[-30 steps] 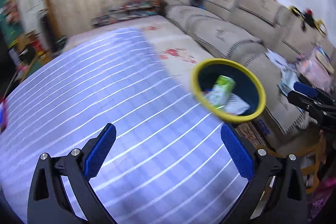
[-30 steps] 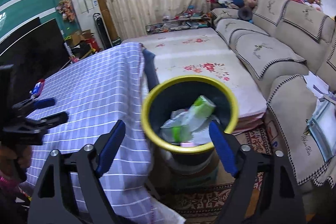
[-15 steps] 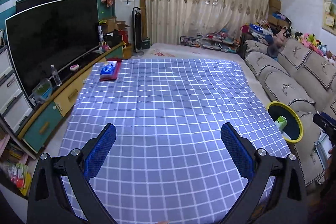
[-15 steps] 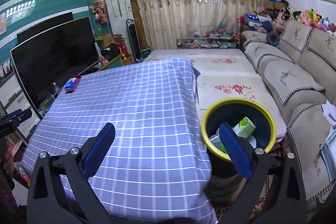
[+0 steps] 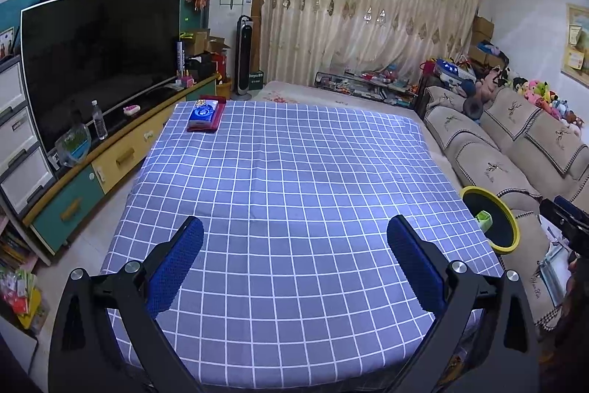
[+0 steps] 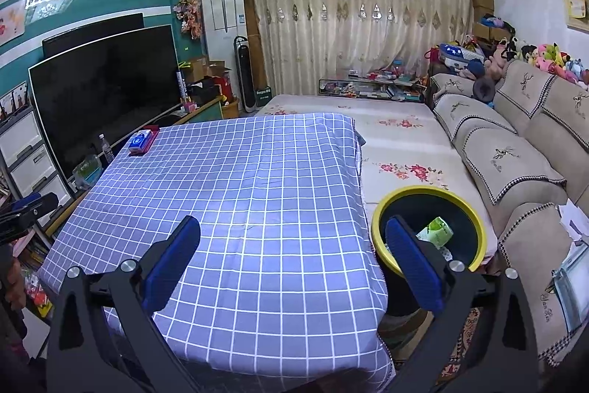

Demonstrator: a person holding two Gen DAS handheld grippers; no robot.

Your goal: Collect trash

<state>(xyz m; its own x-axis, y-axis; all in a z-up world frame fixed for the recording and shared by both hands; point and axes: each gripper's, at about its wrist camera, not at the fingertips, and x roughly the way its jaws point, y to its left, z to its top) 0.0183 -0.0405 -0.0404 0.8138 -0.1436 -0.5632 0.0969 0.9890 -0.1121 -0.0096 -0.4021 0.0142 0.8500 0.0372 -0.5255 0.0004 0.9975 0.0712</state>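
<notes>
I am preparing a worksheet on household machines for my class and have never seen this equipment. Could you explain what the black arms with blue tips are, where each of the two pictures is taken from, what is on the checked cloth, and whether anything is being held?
There is no robot here. A person holds a two-finger gripper in each hand, and a wide-angle camera on each one looks forward along its fingers. One picture comes from the left gripper, the other from the right gripper. The blue parts are the finger pads.

Both look over a table covered with a blue checked cloth. The only thing on it is a blue tissue pack lying on a red holder at the far left corner.

Beside the table's right edge stands a bin with a yellow rim; a green and white carton lies inside with other rubbish.

Both grippers are open and hold nothing.
</notes>
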